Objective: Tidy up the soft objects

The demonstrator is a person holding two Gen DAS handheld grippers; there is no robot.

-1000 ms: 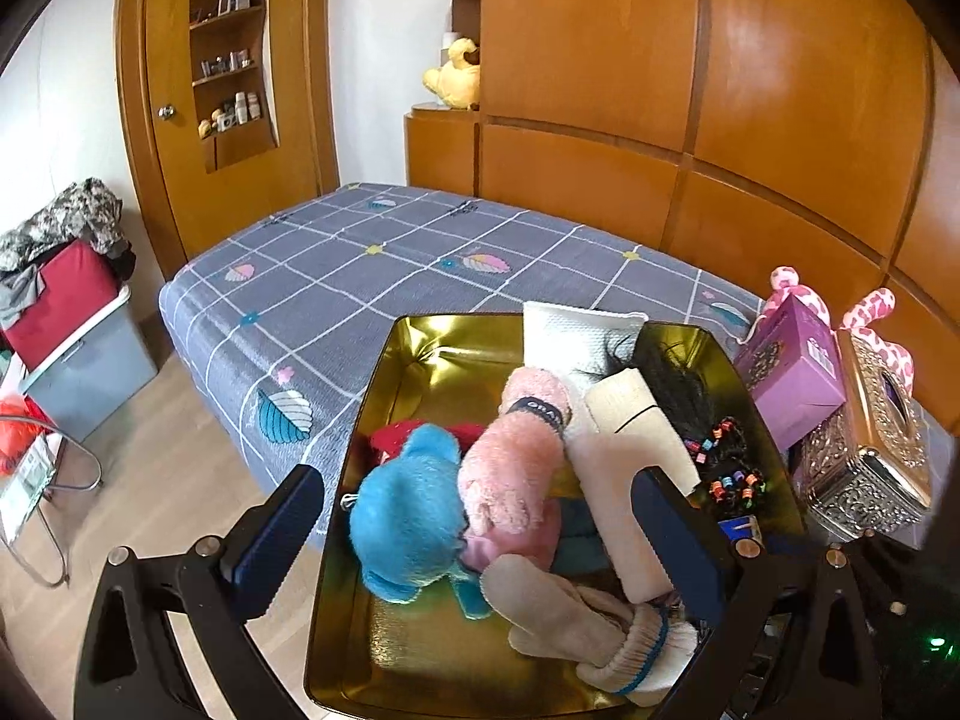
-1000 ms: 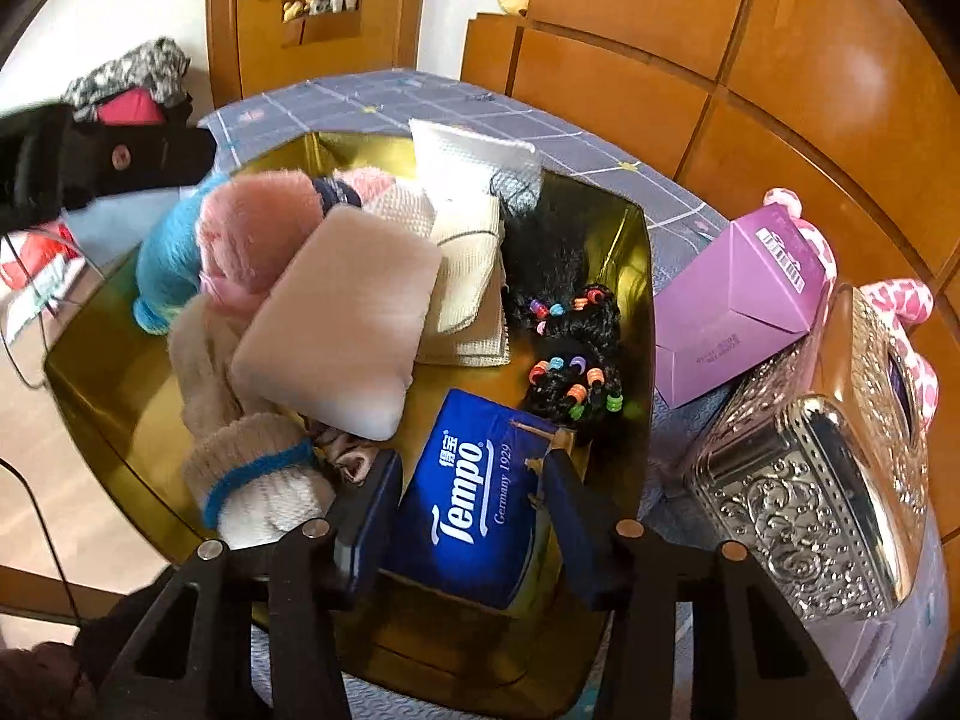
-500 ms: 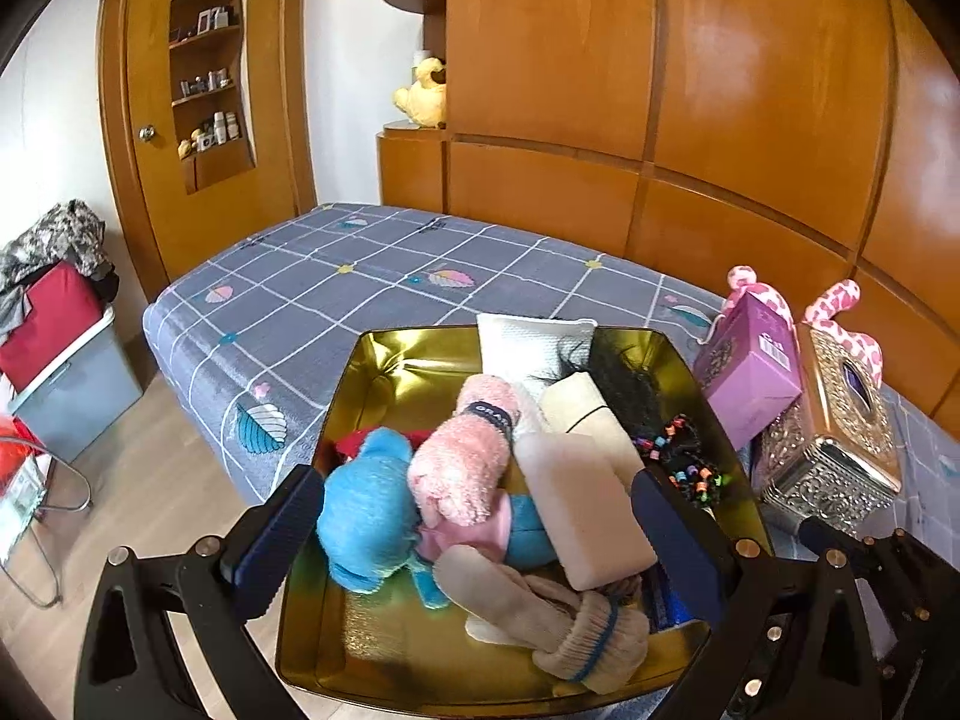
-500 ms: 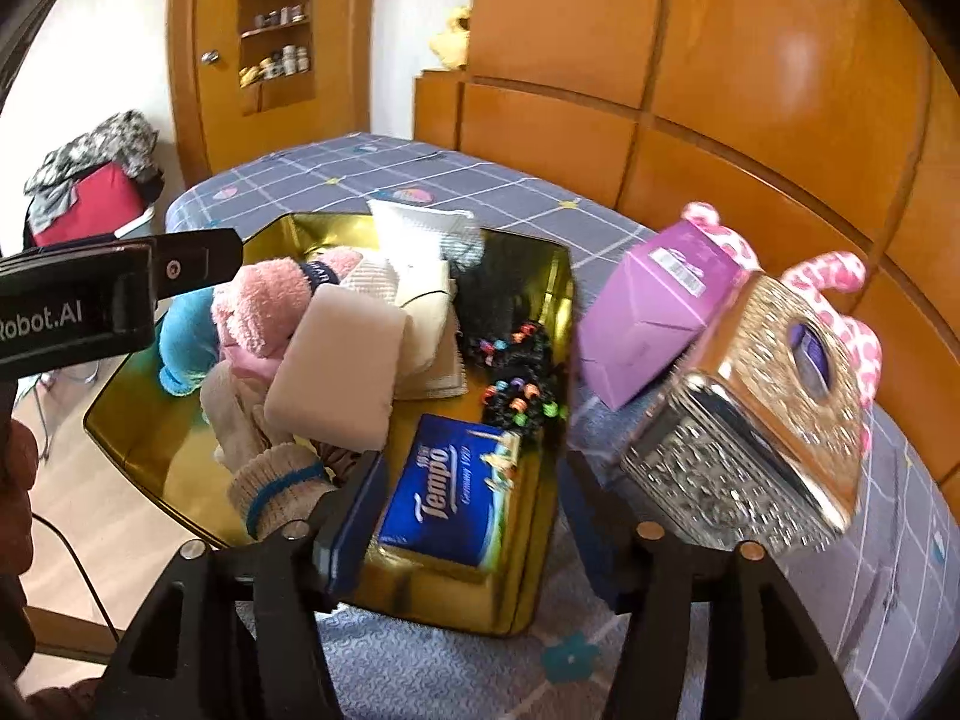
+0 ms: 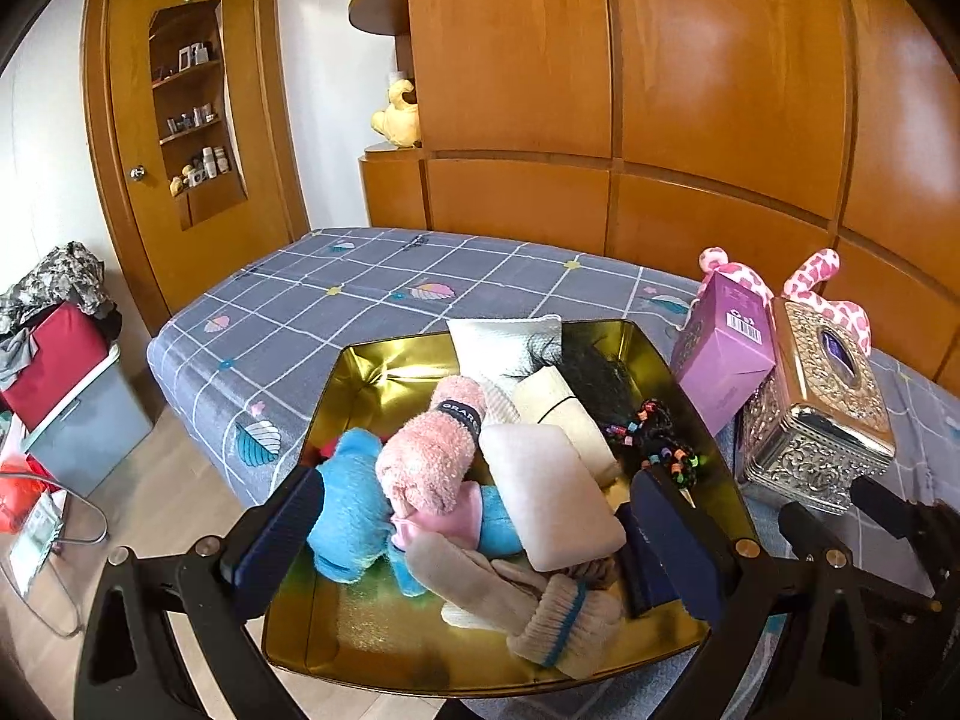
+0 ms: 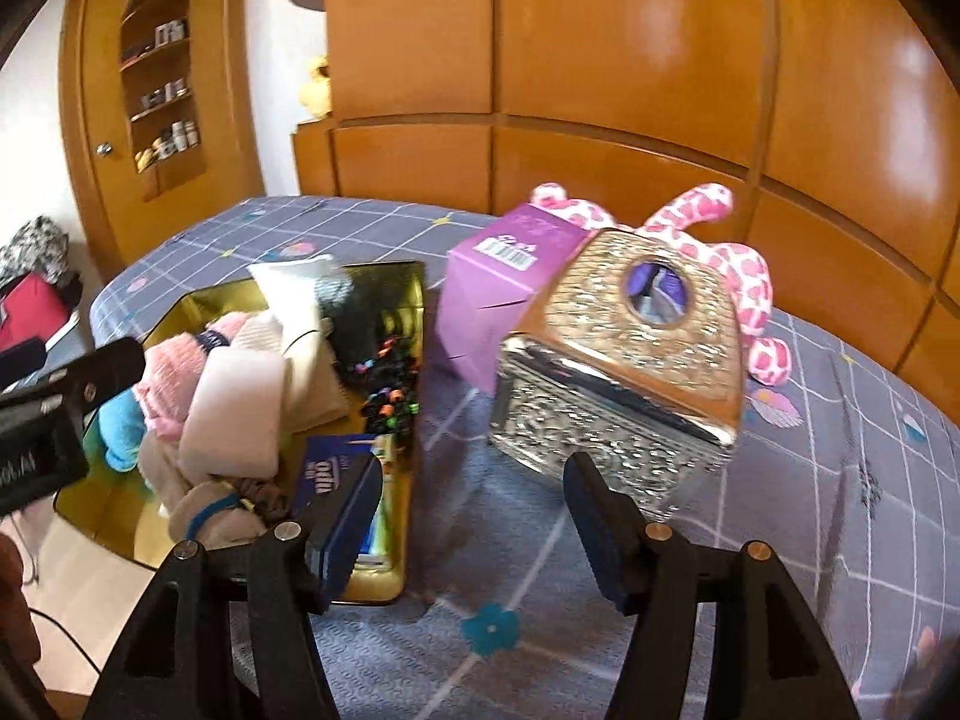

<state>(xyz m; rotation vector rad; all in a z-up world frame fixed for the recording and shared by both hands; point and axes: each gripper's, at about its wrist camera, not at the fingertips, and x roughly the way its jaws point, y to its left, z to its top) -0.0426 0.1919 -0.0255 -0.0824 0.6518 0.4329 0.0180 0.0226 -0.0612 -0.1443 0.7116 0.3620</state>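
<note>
A gold tray (image 5: 384,372) on the bed holds soft things: a blue plush (image 5: 351,504), a pink fuzzy roll (image 5: 432,450), a pale pink pad (image 5: 549,495), cream cloths (image 5: 564,414), a beige mitten (image 5: 528,600) and beaded black hair (image 5: 654,438). My left gripper (image 5: 480,540) is open and empty, above the tray's near end. My right gripper (image 6: 474,516) is open and empty, to the right of the tray (image 6: 408,564), in front of the silver tissue box (image 6: 624,396). A blue Tempo pack (image 6: 327,468) lies in the tray by its left finger.
A purple box (image 6: 492,288) and a pink spotted plush (image 6: 744,282) sit behind the silver box (image 5: 822,414). The grey checked bed cover (image 5: 336,300) stretches beyond the tray. Wood wall panels stand behind. A bin with clothes (image 5: 60,372) is on the floor at left.
Both grippers have drawn back and up from the tray. The right gripper has swung right, off the Tempo pack toward the silver box, and its jaws have opened wider.
</note>
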